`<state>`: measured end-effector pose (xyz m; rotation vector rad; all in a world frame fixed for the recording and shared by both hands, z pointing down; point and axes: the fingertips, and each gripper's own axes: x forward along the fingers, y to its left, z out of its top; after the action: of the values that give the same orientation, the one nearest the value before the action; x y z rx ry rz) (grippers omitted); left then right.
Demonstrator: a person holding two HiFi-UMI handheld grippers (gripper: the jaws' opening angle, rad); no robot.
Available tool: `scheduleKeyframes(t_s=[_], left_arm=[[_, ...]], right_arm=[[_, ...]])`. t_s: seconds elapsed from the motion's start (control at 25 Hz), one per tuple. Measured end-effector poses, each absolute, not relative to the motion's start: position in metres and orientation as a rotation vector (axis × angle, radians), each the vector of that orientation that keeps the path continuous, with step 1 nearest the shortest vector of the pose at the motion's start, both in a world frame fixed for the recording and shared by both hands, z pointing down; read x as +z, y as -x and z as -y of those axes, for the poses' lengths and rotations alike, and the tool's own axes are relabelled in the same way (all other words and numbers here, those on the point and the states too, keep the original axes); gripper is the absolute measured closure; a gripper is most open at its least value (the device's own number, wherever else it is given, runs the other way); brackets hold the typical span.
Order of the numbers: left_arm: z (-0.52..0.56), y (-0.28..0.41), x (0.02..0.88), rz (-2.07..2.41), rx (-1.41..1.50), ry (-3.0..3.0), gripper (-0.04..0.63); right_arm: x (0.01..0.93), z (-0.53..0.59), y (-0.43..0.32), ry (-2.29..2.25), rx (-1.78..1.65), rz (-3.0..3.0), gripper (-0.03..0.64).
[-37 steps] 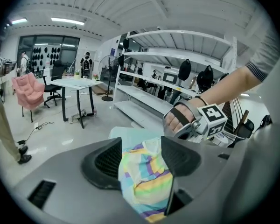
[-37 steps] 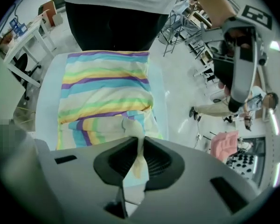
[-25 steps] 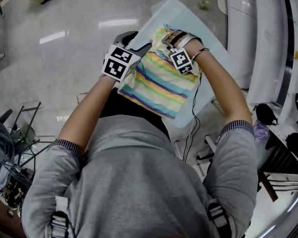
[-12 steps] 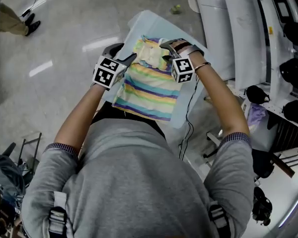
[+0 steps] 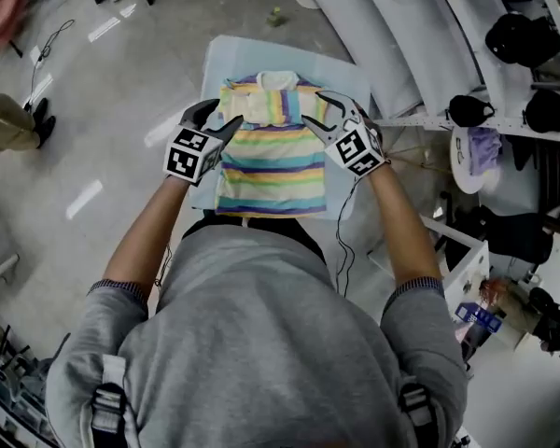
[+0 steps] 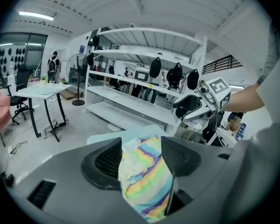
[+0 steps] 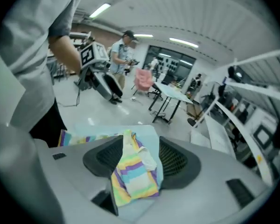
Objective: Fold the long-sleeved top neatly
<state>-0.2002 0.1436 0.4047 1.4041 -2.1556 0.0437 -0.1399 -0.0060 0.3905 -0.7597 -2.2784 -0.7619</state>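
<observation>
The striped long-sleeved top (image 5: 273,157) lay flat as a tidy rectangle on the pale blue table (image 5: 347,75). It sat between the two grippers and just under their tips, collar at the far end. The left gripper (image 5: 226,112) hung over its left shoulder with jaws wide, cloth showing in the gap and neither pad pressing it. The right gripper (image 5: 313,108) hung over the other shoulder. Its jaws had just been opening and stood wide too, cloth in the gap but loose. Both forearms reached forward, grippers tipped down and angled inward. Bare table showed beyond the tips. Open floor (image 5: 121,82) lay left of the left gripper, and white shelving (image 5: 392,35) ran close on the right gripper's right.
</observation>
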Motion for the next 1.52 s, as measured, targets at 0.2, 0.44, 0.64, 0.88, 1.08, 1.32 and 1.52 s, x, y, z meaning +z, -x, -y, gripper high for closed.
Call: scheduleKeyframes(t_s=[0.2, 0.44, 0.64, 0.88, 1.08, 1.32, 1.52], left_arm=[[-0.132, 0.170, 0.401, 2.155, 0.077, -1.424, 0.307], [-0.151, 0.124, 0.406, 2.206, 0.076, -1.358, 0.311], [-0.172, 0.087, 0.425, 2.225, 0.067, -1.260, 0.316], [-0.188, 0.053, 0.465, 2.222, 0.103, -1.153, 0.321], [-0.198, 0.034, 0.507, 2.182, 0.146, -1.082, 0.322], [-0.219, 0.023, 0.568, 2.129, 0.209, -0.987, 0.328], [-0.236, 0.015, 0.605, 2.071, 0.183, -0.917, 0.327]], right_arm=[[0.386, 0.042, 0.081, 0.528, -0.491, 2.441, 0.353], [0.410, 0.059, 0.010, 0.353, -0.285, 2.526, 0.348], [0.441, 0.054, -0.032, 0.354, -0.213, 2.511, 0.348], [0.479, 0.059, -0.064, 0.326, -0.126, 2.474, 0.348], [0.518, 0.065, -0.085, 0.273, -0.037, 2.425, 0.348], [0.575, 0.066, -0.110, 0.206, 0.071, 2.332, 0.348], [0.613, 0.068, -0.128, 0.164, 0.135, 2.256, 0.347]])
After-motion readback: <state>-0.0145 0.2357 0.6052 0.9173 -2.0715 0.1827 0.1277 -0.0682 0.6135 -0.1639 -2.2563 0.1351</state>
